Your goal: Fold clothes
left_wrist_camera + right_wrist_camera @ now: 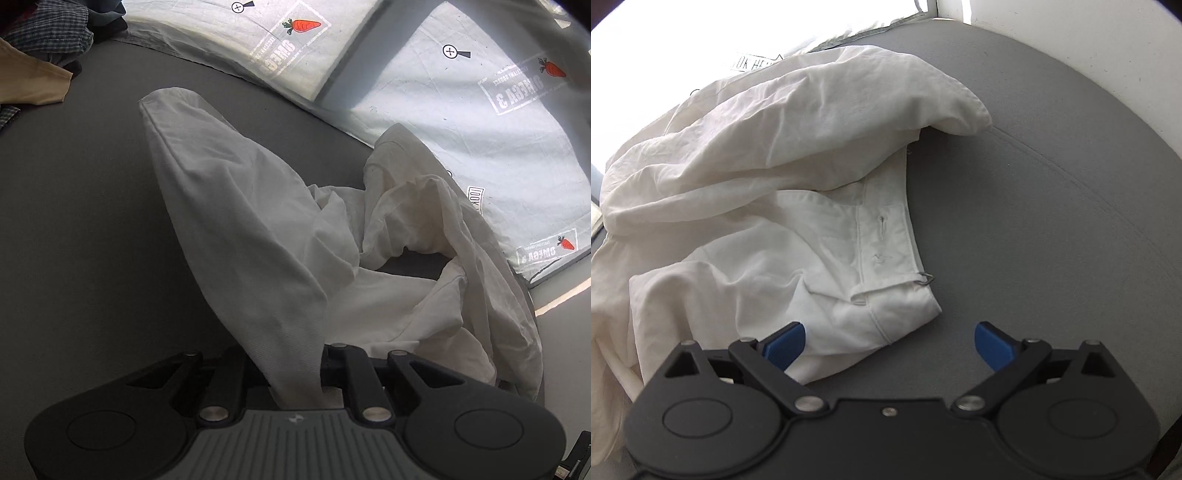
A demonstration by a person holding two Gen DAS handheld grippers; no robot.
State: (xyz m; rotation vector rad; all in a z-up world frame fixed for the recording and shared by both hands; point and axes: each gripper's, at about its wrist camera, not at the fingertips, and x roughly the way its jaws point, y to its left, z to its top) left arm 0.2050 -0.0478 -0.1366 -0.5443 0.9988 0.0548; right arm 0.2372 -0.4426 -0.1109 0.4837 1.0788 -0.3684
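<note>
Garment: the white trousers point(258, 221) lie crumpled on the grey surface point(74, 221), toward its edge under the printed cloth point(480, 110).
Left gripper point(295, 384): jaws closed on one trouser leg, which rises from them.
Right gripper point(890, 343): jaws wide, empty, over the waistband point(886, 236).
Advice: pull the leg out straight; take the waistband corner before folding.

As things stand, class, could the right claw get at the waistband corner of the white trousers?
Probably yes. The right claw is open, and the waistband corner of the white trousers lies flat on the grey surface just ahead of its fingers, with nothing lying over it.
</note>
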